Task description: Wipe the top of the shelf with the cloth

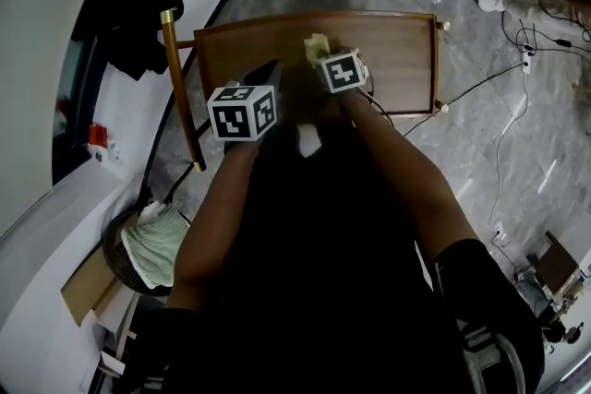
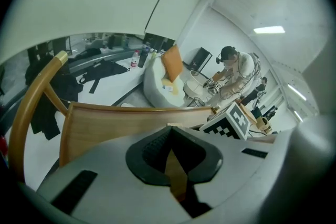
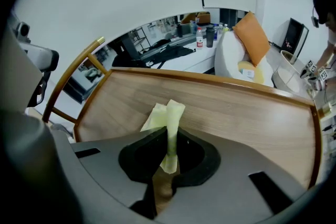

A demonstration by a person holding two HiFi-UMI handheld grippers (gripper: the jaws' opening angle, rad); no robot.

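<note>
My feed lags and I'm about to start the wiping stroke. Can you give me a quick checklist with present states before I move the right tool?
1. The right tool grips the cloth: ok, jaws shut on it.
2. An end of the cloth sticks out past the jaws: ok.
3. The cloth touches the shelf top: cannot tell.
4. Nothing lies on the wood ahead: ok, only bare surface shows.
5. The left tool carries nothing: ok, jaws together with nothing between them.
</note>
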